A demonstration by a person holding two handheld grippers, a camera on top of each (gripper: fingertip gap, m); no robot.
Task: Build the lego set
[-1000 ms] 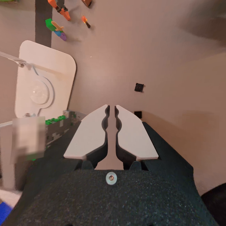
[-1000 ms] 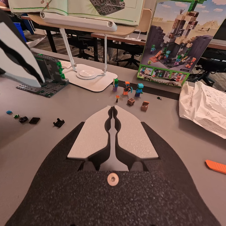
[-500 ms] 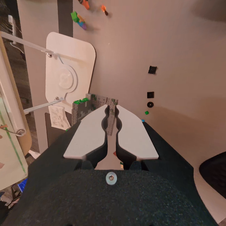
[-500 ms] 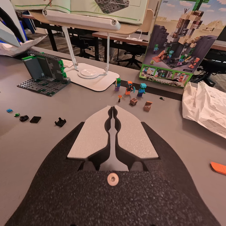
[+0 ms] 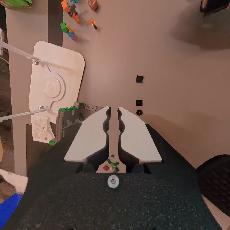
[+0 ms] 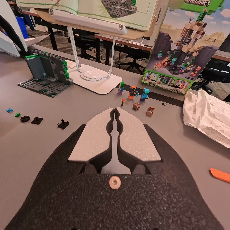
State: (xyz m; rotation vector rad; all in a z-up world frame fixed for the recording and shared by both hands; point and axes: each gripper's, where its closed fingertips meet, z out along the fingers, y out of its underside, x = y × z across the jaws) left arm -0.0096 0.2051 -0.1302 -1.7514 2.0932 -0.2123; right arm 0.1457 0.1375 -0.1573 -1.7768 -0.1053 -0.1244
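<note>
The table carries everything. Largest on it is the box, far right of the wall build; next the white stand, whose base touches the build's right side and which holds the open manual above. Crumpled paper lies beyond the box. The build, a grey baseplate with an upright wall, is clearly unfinished. Three figures stand right of the stand base. Smallest are the loose parts in front of the build: black plates, a black bracket, a black round piece, green and blue bits.

The left gripper hangs high over the build's front edge, fingers a narrow gap apart, holding nothing. The right gripper hovers low, tips nearly touching, also empty.

The step seems to be fetching the next part. Done well: check the manual, spread one gripper wider than the part, pinch its flat sides squarely, and steady the baseplate with the other gripper while pressing down.
</note>
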